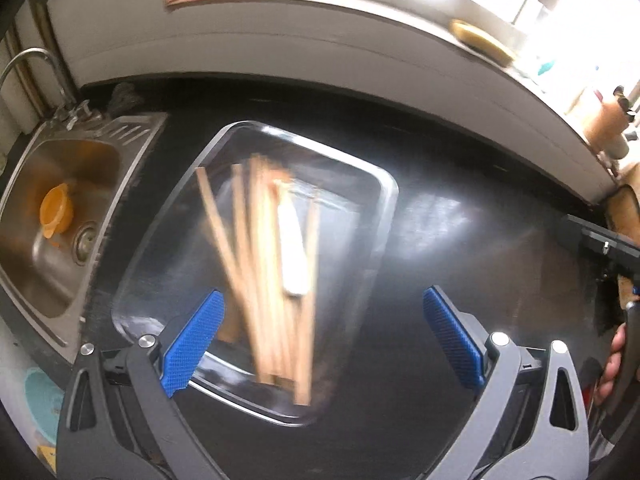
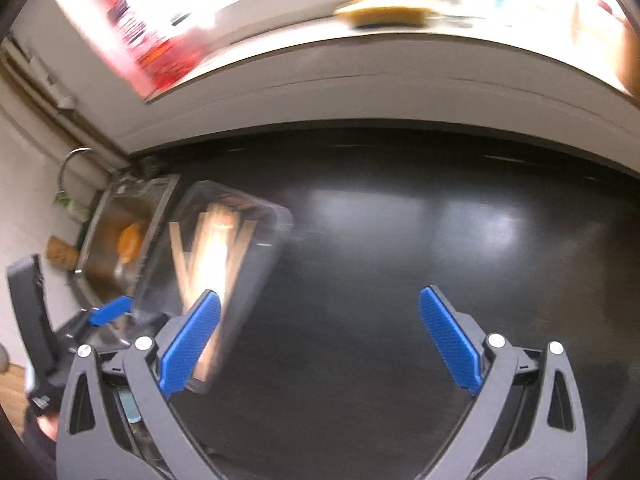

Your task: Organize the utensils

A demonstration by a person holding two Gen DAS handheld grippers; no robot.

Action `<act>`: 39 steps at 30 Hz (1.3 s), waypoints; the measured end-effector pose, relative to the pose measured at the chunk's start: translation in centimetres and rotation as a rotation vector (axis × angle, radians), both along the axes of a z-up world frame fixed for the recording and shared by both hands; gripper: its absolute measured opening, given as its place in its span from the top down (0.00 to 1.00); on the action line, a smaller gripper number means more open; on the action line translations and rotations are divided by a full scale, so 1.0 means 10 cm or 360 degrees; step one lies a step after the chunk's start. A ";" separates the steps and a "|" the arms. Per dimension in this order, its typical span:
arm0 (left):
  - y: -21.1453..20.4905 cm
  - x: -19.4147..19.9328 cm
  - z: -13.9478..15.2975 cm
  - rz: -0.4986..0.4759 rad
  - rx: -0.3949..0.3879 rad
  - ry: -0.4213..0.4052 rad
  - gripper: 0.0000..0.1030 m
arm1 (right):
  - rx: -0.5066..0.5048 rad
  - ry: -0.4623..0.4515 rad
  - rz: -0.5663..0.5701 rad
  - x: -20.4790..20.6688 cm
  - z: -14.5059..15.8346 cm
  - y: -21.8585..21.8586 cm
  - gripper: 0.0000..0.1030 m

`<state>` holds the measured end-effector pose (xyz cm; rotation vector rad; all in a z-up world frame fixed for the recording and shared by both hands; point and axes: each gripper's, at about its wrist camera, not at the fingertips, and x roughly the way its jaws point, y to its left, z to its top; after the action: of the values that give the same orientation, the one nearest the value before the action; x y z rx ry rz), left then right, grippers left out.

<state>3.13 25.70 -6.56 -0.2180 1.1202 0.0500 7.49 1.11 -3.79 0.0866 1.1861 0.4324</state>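
Chopsticks [image 1: 260, 280] of pale wood lie in a loose bundle inside a clear glass tray [image 1: 372, 208] on the dark countertop [image 1: 480, 240], with a white utensil [image 1: 292, 248] lying among them; blur keeps its exact kind from being told. The tray sits just beside a steel sink [image 1: 24, 248], where an orange cup [image 1: 56, 210] rests near the drain, and a curved faucet [image 1: 24, 60] rises at the back corner. The left gripper [image 1: 320, 340] hangs over the near end of the tray with its blue pads spread wide and nothing between them; its left finger [image 1: 192, 344] overlaps the tray's near rim in the left wrist view. The right gripper [image 2: 320, 340] is likewise spread wide and holds nothing, over bare countertop [image 2: 400, 240] to the right of the tray [image 2: 276, 232], well apart from the chopsticks [image 2: 212, 256]. From the right wrist camera the left gripper's blue finger [image 2: 110, 310] shows at the tray's near left corner. A pale wall ledge [image 1: 360, 28] runs behind the counter, carrying a yellowish sponge-like object [image 1: 480, 40].
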 end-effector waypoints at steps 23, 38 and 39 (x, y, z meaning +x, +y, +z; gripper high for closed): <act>-2.32 -0.05 0.08 -0.0299 0.0072 -0.0043 0.06 | -0.0252 -0.0024 -0.0325 -0.61 -0.13 -2.56 0.07; -2.32 -0.02 0.06 -0.0300 0.0110 -0.0016 0.06 | -0.0246 -0.0029 -0.0321 -0.58 -0.15 -2.58 0.07; -2.32 -0.02 0.06 -0.0299 0.0110 -0.0015 0.06 | -0.0249 -0.0030 -0.0322 -0.58 -0.15 -2.58 0.07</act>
<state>2.93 2.53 -5.96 -0.0507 1.1234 -0.0790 1.66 -24.68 -5.26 0.0663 1.1753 0.1618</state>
